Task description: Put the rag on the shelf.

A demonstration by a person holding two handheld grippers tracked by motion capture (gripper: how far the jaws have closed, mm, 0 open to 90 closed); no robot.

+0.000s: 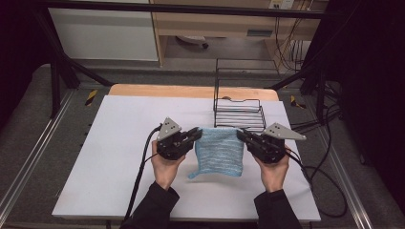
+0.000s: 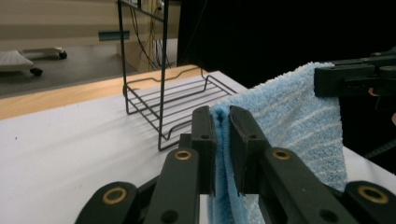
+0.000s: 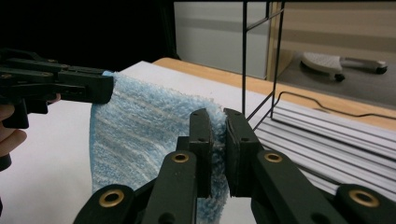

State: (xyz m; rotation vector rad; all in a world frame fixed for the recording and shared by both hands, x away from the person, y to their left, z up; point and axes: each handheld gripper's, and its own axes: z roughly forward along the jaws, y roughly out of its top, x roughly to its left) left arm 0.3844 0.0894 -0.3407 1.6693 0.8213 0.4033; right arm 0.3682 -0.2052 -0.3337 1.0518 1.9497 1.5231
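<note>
Nearby, wire rack (image 1: 239, 113) behind towel (image 1: 218, 151)

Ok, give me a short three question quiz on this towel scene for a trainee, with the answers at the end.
1. True or false: the blue towel lies flat on the white table.
2. What does each hand-held gripper clamp?
3. Where does the black wire rack stand: A, beyond the towel, or B, at the table's near edge?

Key
1. False: it hangs between the left hand-held gripper and the right hand-held gripper.
2. An upper corner of the towel.
3. A.
</note>
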